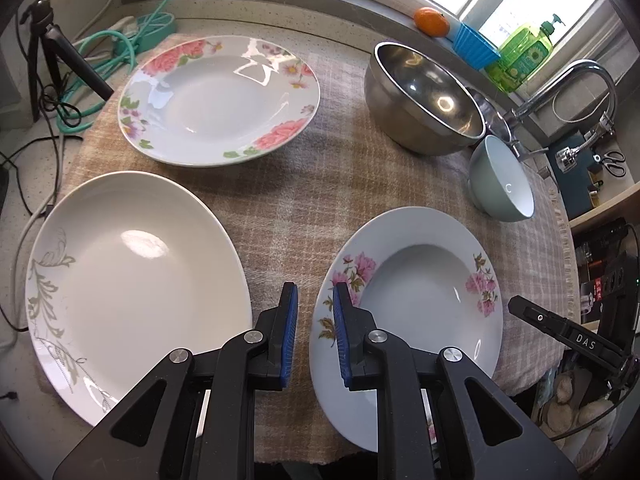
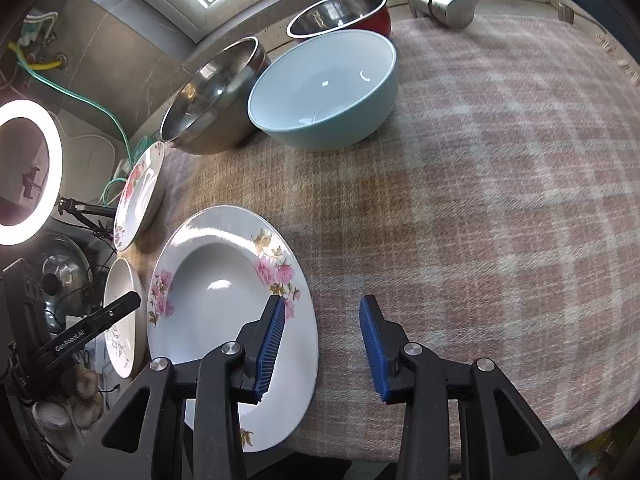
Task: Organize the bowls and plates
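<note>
The checked cloth (image 1: pixel 340 168) covers the counter and serves here as the landmark. On its far left part lies the large plate with red flowers (image 1: pixel 218 98), and on its near left corner, partly over the cloth's edge, lies the cream plate with a grey leaf pattern (image 1: pixel 136 280). On the near middle of the cloth sits the deep plate with pink flowers (image 2: pixel 224 300), its near rim reaching over the cloth's front edge. At the far side of the cloth stands the steel bowl (image 1: pixel 426 100), and just beside it the light blue bowl (image 2: pixel 324 88); behind these, at the cloth's far edge, is a red bowl with a steel inside (image 2: pixel 340 14). The left gripper (image 1: pixel 314 296) hovers over the cloth between the cream plate and the pink-flowered plate, its jaws narrow with nothing between them. The right gripper (image 2: pixel 322 310) stands over the right rim of the pink-flowered plate, jaws moderately apart and empty. An orange (image 1: pixel 430 21) rests on the sill beyond the cloth.
</note>
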The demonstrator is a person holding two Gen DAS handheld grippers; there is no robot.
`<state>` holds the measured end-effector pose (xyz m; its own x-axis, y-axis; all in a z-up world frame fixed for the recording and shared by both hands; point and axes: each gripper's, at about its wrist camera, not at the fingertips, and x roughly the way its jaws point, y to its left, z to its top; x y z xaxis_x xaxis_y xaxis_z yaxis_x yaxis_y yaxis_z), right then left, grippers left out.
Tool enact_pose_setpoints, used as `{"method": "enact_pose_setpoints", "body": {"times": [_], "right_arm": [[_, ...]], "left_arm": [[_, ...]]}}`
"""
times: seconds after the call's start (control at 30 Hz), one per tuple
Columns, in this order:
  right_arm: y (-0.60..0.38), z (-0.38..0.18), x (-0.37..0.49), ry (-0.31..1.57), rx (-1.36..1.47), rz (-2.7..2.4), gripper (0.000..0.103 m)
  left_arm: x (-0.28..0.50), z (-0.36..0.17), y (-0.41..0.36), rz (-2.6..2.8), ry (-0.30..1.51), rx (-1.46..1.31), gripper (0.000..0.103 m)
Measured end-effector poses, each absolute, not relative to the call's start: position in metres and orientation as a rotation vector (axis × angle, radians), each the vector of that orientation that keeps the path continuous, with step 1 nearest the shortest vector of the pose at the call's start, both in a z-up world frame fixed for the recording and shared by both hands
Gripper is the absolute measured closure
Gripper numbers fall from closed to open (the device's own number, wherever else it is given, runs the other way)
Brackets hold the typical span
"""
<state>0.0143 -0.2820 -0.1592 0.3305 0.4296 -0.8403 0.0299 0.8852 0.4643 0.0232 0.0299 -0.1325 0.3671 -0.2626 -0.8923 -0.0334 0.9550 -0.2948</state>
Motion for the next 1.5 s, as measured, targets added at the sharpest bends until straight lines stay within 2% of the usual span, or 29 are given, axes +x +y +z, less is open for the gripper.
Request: {"method": "enact_pose_setpoints", "body": {"times": [0.1, 0.17, 0.23, 0.63, 1.03, 1.13, 1.2, 1.37, 1.5], "right_arm": [[-0.283, -0.148, 0.011, 1.173, 0.412, 0.261, 0.066], [-0.282, -0.141, 0.01, 1.144, 0.415, 0.263, 0.058], [-0.281, -0.135, 0.008, 1.112, 0.421, 0.267, 0.056], [-0.212, -0.108, 0.002, 1.054, 0.348, 0.397, 0.053], [-0.114, -0.107, 0.011, 1.128, 0.247, 0.541, 0.053], [-0.093, -0.107, 0.012, 1.132, 0.224, 0.577, 0.053], [-0.079, -0.108, 0.014, 1.138, 0.206, 0.594, 0.055], [-0.057, -0.119, 0.024, 1.181, 0.167, 0.614, 0.07], [-0.045, -0.129, 0.031, 1.207, 0.145, 0.608, 0.073]], "left_arm": [[0.021, -0.122, 0.034, -0.154, 1.163, -0.29, 0.087], [0.019, -0.117, 0.038, -0.149, 1.145, -0.295, 0.087], [0.016, -0.112, 0.045, -0.145, 1.134, -0.31, 0.087], [-0.015, -0.101, 0.11, -0.019, 1.083, -0.384, 0.087], [-0.045, -0.11, 0.187, 0.13, 1.071, -0.449, 0.086], [-0.049, -0.114, 0.2, 0.154, 1.068, -0.459, 0.08], [-0.051, -0.116, 0.207, 0.168, 1.063, -0.467, 0.08], [-0.056, -0.127, 0.219, 0.197, 1.068, -0.496, 0.08], [-0.055, -0.134, 0.224, 0.19, 1.084, -0.505, 0.08]]}}
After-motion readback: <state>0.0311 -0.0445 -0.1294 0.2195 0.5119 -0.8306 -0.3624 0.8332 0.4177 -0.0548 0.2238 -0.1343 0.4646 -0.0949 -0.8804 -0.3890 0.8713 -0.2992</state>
